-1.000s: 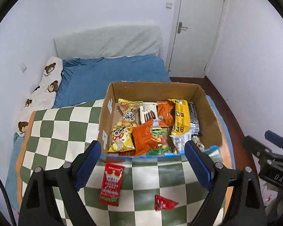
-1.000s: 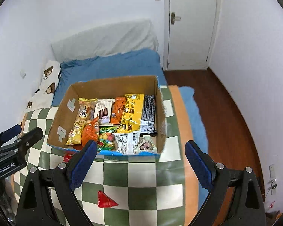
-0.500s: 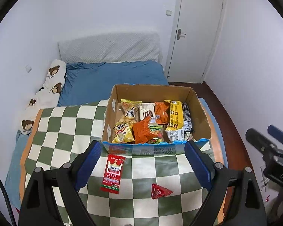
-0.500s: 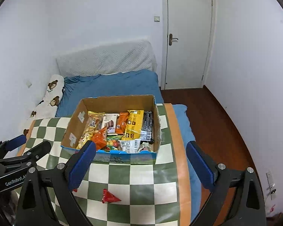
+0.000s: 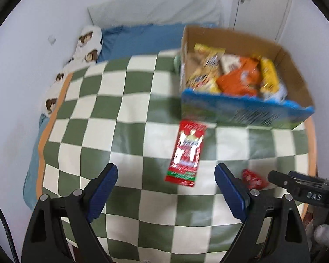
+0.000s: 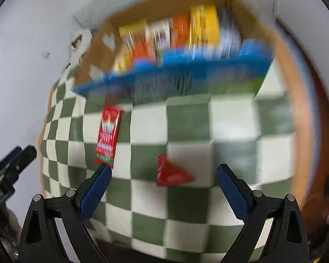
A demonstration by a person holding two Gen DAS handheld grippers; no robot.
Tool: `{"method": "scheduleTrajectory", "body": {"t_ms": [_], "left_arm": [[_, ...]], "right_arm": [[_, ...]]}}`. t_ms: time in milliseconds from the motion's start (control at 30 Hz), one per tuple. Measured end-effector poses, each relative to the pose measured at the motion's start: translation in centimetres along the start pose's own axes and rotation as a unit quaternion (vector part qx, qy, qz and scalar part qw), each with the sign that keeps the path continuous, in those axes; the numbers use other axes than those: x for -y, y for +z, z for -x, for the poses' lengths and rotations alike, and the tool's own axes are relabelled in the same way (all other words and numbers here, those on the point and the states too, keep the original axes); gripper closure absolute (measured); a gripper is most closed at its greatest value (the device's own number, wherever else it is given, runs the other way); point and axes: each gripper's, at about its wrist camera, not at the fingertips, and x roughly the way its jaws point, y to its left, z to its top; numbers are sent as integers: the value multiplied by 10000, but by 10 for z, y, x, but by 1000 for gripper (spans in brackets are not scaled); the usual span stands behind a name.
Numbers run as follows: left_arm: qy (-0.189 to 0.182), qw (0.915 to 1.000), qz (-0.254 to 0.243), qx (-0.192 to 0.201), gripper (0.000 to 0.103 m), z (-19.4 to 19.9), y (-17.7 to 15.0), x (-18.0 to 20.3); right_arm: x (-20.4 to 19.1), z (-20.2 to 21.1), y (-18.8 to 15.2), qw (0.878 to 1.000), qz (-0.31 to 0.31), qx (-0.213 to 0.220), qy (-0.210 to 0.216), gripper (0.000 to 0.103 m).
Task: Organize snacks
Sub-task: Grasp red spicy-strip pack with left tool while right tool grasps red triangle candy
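Both grippers hang over a checkered blanket (image 5: pixel 129 109): left gripper (image 5: pixel 166 195) fingers apart above a long red packet (image 5: pixel 186 153), right gripper (image 6: pixel 162 194) fingers closing, empty, framing a triangular red packet (image 6: pixel 171 173), before the snack box (image 5: pixel 247 109).

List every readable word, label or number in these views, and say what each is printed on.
"DAS": white letters on the black right gripper body, seen in the left wrist view.
Long red rectangular snack packet on the checked blanket: print too blurred to read.
Small red triangular packet: unreadable.
Snack bags in the cardboard box: blurred, unreadable.
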Motion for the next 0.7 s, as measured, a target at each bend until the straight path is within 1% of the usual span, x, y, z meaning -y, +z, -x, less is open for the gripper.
{"method": "scheduleTrajectory", "body": {"t_ms": [33, 67, 100, 167, 200, 233, 300, 367, 433, 500, 567, 600, 633, 700], "left_arm": [[-4, 9999, -25, -104, 13, -9, 1, -1], [-16, 9998, -59, -204, 13, -18, 2, -1], [11, 9996, -74, -286, 13, -28, 5, 0], [-47, 9987, -117, -495, 13, -51, 11, 2], [-72, 9981, -135, -595, 13, -61, 15, 3], [-117, 9968, -200, -761, 13, -76, 18, 6], [-327, 9920, -285, -1187, 13, -106, 24, 10], [-625, 9853, -344, -1551, 13, -135, 26, 16], [-714, 9825, -380, -1679, 13, -152, 26, 19], [-742, 9821, -402, -1685, 15, -162, 26, 21], [-724, 9827, -436, -1648, 34, -166, 24, 21], [-723, 9832, -433, -1622, 39, -166, 22, 21], [-766, 9833, -405, -1602, 46, -165, 19, 20], [-797, 9831, -364, -1609, 47, -161, 9, 17]], "right_arm": [[3, -16, -2, 9997, -150, -171, 56, 16], [7, -32, -4, 9987, -337, -348, 155, 19], [10, -44, -6, 9978, -459, -451, 152, 24], [11, -67, -5, 9962, -607, -618, 86, 31], [11, -75, -5, 9955, -654, -691, 35, 37], [12, -84, -5, 9946, -715, -749, -6, 48], [14, -98, -5, 9934, -770, -843, -87, 67], [15, -102, -9, 9935, -796, -810, -91, 70], [12, -101, -12, 9946, -639, -802, -190, 71], [11, -98, -17, 9948, -547, -820, -241, 71], [14, -95, -21, 9948, -504, -839, -290, 71], [16, -93, -23, 9946, -519, -845, -299, 71], [19, -92, -24, 9944, -539, -862, -304, 71], [26, -90, -28, 9933, -607, -944, -273, 71]]}}
